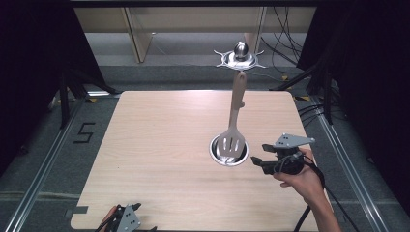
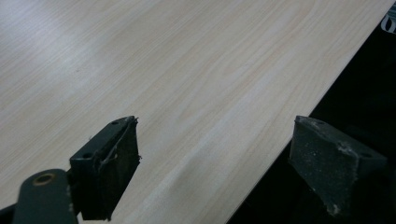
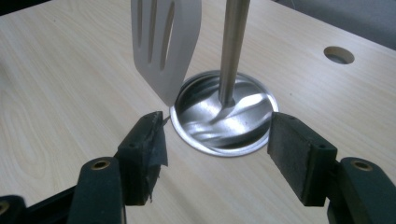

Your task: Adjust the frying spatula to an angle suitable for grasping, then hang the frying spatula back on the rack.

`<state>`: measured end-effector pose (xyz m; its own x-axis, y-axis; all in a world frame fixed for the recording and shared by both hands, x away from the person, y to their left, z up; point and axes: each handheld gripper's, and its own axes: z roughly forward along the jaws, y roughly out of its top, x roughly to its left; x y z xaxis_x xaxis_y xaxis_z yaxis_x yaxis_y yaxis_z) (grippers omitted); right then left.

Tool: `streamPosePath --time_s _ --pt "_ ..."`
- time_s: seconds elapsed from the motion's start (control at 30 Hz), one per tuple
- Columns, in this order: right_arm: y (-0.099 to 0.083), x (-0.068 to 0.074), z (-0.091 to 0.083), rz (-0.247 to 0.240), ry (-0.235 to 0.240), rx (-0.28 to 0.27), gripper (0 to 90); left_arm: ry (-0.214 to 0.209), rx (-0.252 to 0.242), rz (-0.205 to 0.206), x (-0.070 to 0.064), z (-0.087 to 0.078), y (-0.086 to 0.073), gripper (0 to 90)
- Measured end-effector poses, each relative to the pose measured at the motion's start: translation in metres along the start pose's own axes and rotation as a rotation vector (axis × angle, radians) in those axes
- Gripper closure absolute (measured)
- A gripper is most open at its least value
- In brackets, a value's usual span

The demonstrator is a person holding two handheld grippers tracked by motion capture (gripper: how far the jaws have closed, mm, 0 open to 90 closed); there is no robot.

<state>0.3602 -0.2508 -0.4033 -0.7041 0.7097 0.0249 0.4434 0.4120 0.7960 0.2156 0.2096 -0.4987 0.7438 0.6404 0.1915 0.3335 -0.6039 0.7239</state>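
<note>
A metal utensil stand rises from a round steel base [image 1: 229, 153] [image 3: 222, 126] on the wooden table [image 1: 159, 145]; its pole [image 3: 233, 46] ends in a hooked top [image 1: 240, 57]. A pale slotted spatula [image 1: 234, 126] [image 3: 163, 42] hangs from the top, its head just above the base. My right gripper [image 1: 259, 153] [image 3: 217, 128] is held in a hand just right of the base, open, jaws pointing at it with nothing between them. My left gripper [image 1: 137, 212] [image 2: 212, 135] stands open and empty at the table's front left edge.
A round hole [image 3: 339, 54] is cut in the tabletop beyond the base. Dark floor with cables [image 1: 309, 108] and metal rails [image 1: 43, 164] surrounds the table. A "5" mark [image 1: 84, 132] lies on the floor at the left.
</note>
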Motion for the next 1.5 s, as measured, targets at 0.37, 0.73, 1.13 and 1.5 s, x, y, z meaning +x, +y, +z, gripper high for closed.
streamPosePath --time_s 0.37,0.73,1.13,1.5 --pt "-0.01 0.0 0.008 0.001 0.001 0.038 36.9 -0.004 0.005 0.011 0.0 -0.001 0.0 15.0" --pt "-0.02 -0.004 0.008 0.029 -0.014 0.064 36.1 -0.005 -0.012 0.006 -0.001 0.0 -0.001 15.0" --pt "-0.027 -0.005 0.011 0.026 -0.017 0.071 32.7 -0.003 0.005 0.021 -0.002 -0.001 0.0 15.0" --pt "-0.032 0.001 0.011 0.024 -0.003 0.088 32.4 -0.005 0.004 0.024 -0.003 -0.002 -0.001 15.0"
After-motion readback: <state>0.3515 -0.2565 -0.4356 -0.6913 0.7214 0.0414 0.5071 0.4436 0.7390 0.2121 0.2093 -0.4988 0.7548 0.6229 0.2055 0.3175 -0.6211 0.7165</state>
